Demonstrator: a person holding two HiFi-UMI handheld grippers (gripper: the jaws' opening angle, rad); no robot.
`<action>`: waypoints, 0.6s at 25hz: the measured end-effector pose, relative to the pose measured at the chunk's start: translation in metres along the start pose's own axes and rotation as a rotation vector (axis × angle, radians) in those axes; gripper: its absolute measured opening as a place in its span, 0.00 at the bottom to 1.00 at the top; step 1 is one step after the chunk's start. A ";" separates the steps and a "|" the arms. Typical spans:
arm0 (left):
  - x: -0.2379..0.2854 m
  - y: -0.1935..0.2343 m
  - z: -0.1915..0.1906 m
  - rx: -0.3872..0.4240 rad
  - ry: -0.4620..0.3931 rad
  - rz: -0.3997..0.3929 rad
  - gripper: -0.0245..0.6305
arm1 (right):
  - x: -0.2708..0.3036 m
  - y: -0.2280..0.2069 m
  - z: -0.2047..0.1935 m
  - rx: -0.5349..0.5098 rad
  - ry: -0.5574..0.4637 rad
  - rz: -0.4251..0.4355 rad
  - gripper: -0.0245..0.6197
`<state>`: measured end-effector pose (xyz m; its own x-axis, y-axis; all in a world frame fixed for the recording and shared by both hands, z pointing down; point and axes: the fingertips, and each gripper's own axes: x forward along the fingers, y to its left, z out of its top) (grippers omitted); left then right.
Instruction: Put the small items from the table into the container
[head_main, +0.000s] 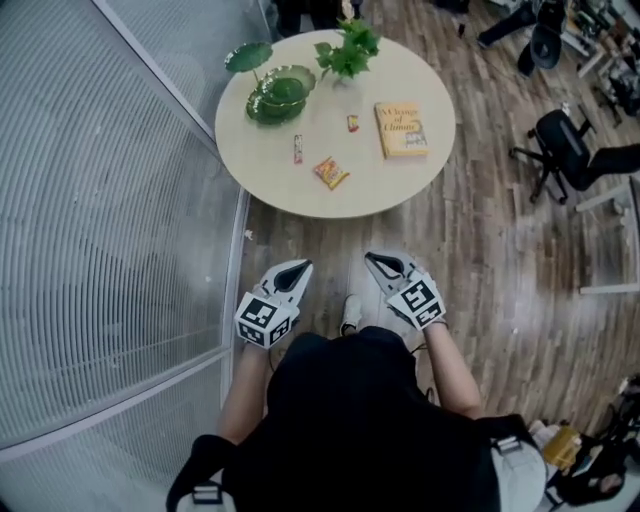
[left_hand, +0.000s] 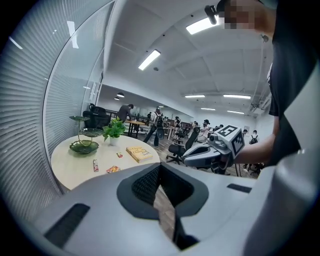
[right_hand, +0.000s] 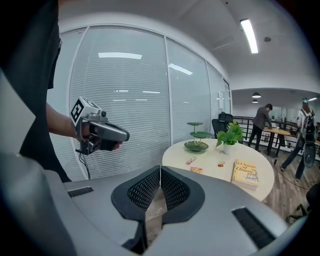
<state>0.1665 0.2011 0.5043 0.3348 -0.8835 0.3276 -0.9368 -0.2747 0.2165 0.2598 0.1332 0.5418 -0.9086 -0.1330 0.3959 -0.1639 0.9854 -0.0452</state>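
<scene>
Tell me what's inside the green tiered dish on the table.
The bottom bowl looks empty in the head view, though the upper plate hides part of it.

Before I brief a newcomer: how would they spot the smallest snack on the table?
Find the round table; a yellow book lies on it. Beside the book, by the potted plant, sits the red sweet, smaller than both other wrappers.
</scene>
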 end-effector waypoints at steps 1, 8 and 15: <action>0.005 0.000 0.002 0.005 0.003 0.007 0.04 | 0.000 -0.006 -0.001 0.003 -0.002 0.006 0.08; 0.028 0.003 0.015 0.014 0.017 0.012 0.04 | 0.005 -0.030 -0.008 0.027 -0.002 0.031 0.08; 0.046 0.017 0.017 0.010 0.008 -0.010 0.04 | 0.014 -0.044 -0.011 0.029 0.020 0.015 0.08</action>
<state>0.1641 0.1495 0.5077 0.3450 -0.8775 0.3332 -0.9343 -0.2873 0.2109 0.2590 0.0891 0.5596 -0.9034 -0.1155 0.4130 -0.1615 0.9838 -0.0781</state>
